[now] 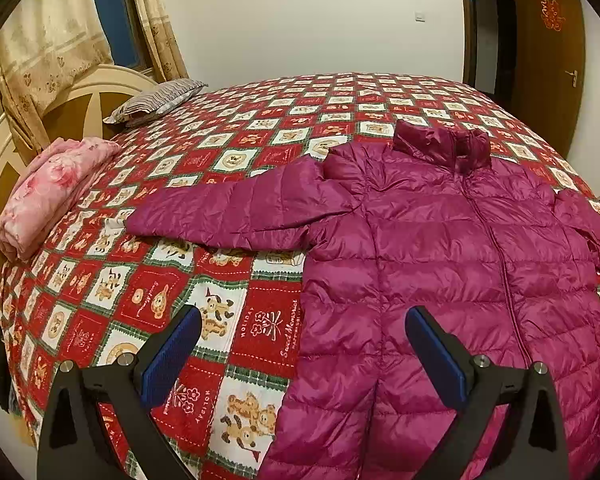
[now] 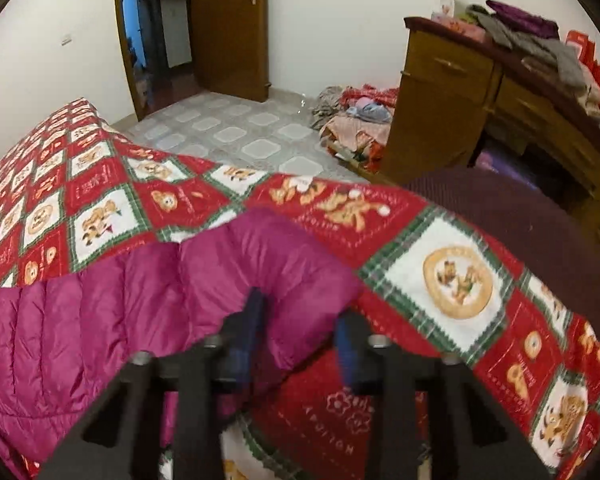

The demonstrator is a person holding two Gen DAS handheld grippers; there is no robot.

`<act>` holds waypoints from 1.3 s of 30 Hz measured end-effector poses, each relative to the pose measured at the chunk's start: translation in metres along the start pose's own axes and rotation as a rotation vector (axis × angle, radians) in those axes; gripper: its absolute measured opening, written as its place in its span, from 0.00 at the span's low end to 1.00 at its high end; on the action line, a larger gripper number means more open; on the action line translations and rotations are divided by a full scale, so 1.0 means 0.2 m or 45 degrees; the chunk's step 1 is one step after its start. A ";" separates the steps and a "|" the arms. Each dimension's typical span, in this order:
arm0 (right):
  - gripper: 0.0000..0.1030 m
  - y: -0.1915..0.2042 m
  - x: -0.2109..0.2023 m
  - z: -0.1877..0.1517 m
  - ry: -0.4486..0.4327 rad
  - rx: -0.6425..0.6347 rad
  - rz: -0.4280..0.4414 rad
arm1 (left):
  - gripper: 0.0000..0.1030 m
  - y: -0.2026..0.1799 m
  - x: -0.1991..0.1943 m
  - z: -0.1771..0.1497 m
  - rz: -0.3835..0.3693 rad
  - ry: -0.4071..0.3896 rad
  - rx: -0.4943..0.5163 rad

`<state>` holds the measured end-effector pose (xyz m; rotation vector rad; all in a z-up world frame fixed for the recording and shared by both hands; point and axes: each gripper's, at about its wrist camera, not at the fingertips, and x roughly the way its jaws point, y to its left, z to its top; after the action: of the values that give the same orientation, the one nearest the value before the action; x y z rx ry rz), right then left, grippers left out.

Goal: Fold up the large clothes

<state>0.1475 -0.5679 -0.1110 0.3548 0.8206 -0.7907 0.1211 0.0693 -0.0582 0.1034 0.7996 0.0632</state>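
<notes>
Jacket [image 1: 460,248], magenta and quilted, lies face-up and spread on the bed [image 1: 228,328], collar away from the person, ready for folding a sleeve inward. Left gripper [image 1: 304,344] hovers over the jacket's hem with jaws wide and empty. Only the right wrist view shows the right gripper [image 2: 300,340] nipping the sleeve cuff [image 2: 284,280].

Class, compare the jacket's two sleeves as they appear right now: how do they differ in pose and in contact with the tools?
The left sleeve lies flat, stretched outward on the bedspread; the right sleeve is bunched at its end. The left tool hovers open, clear of the left sleeve; the right tool has its fingers around the right sleeve's end. Both are magenta quilted fabric.
</notes>
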 end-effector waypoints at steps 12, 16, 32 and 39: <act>0.11 0.62 -0.94 -0.07 -0.366 -0.375 0.484 | 0.99 0.09 -0.07 -0.01 -0.079 -0.039 -0.067; 0.11 0.96 -1.12 -0.25 -0.351 -0.520 0.686 | 0.99 0.17 -0.11 -0.01 -0.091 -0.073 -0.089; 0.19 1.93 -1.19 -1.07 -0.059 -0.815 1.155 | 0.99 0.40 -0.04 0.03 -0.065 -0.129 -0.160; 0.86 1.68 -1.26 -0.87 -0.098 -0.666 1.343 | 0.99 0.24 0.03 0.15 -0.140 -0.126 -0.059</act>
<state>0.2014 -0.1237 -0.0347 0.2325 0.6145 0.3924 0.1467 0.1153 -0.0365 0.0182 0.7034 -0.0268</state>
